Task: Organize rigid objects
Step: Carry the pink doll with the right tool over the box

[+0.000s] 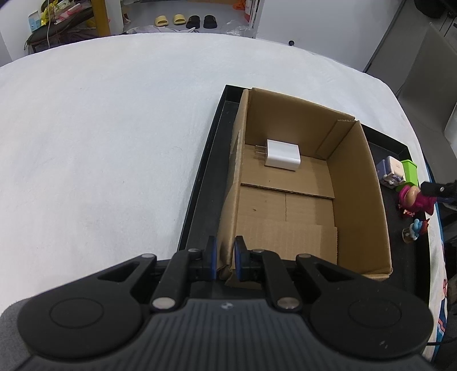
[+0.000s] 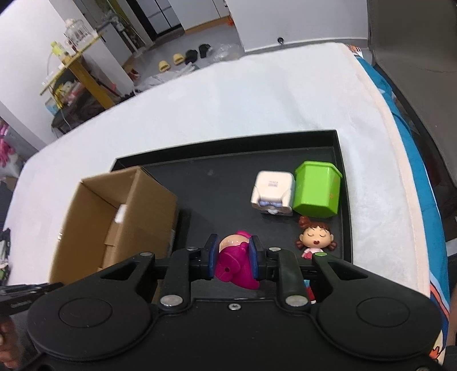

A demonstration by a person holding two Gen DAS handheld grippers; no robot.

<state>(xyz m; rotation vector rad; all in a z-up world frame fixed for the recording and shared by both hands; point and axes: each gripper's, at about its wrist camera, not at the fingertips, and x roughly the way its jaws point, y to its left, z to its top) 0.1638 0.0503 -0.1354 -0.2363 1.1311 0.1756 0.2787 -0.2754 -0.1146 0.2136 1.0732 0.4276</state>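
The black tray (image 2: 340, 182) sits on a white cloth-covered surface (image 1: 100, 142), with its right rim near the right edge of that surface. Broad open cloth extends beyond the tray's far and left rims.

The cardboard box (image 1: 368, 199) stands open-topped in the left part of the tray, leaving a narrow strip of tray floor along its left wall. The box holds one item: a white charger (image 1: 282, 155) lying near the far wall with its prongs pointing left.

The left gripper (image 1: 225, 258) straddles the near-left wall of the box. Its jaws are set narrow, one finger on each side of the wall; contact cannot be confirmed.

The right gripper (image 2: 232, 256) has its jaws closed on a magenta figurine (image 2: 235, 265) near the tray's near edge.

Remaining items occupy the tray's right part:
- green cup (image 2: 318, 189), inverted, near the right rim;
- white block figure (image 2: 272, 191), just left of the cup, touching or nearly so;
- girl figurine (image 2: 315, 238), nearer than the cup;
- blue figurine (image 1: 414, 229), near the tray's near-right corner.

Slippers (image 1: 184, 20) lie on the floor beyond the surface.
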